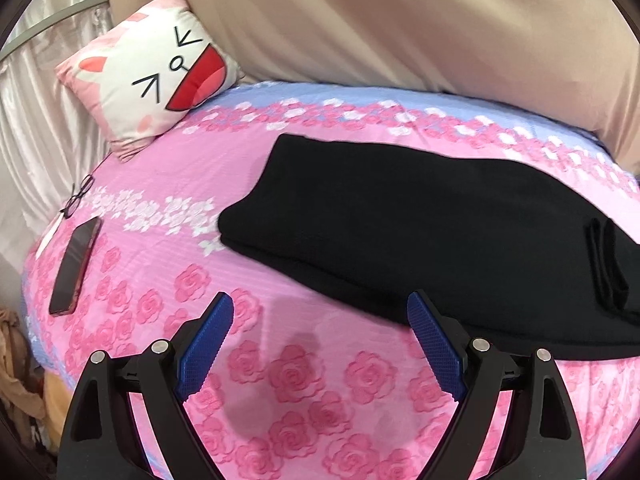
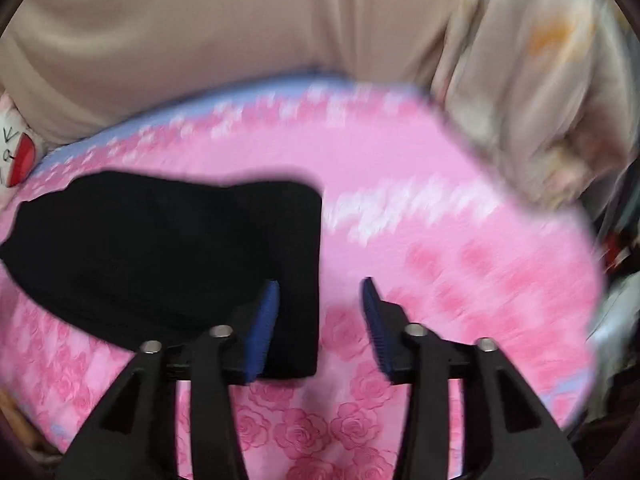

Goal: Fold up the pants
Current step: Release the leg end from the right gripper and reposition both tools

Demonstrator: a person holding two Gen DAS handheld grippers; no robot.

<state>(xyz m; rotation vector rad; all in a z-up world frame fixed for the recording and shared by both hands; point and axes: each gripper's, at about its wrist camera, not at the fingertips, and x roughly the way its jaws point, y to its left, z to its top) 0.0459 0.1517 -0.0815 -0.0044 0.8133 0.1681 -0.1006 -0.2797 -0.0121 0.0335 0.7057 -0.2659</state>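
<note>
Black pants [image 1: 400,232] are lying folded on the bed [image 1: 280,380], long axis running left-right.
Right hand-held gripper [image 2: 320,312] is hovering nearer, gaping empty over their right edge; left hand-held gripper [image 1: 320,344] is also gaping empty.

Both wrist cameras look forward and downward along their grippers' fingers, close over the pink floral bedsheet [image 1: 168,184]. The left view faces the cartoon pillow [image 1: 160,76]; both share the folded black pants [image 2: 160,248] (right view blurred).

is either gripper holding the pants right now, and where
Nothing is held. The left gripper and right gripper both stand open above the folded black pants.
</note>
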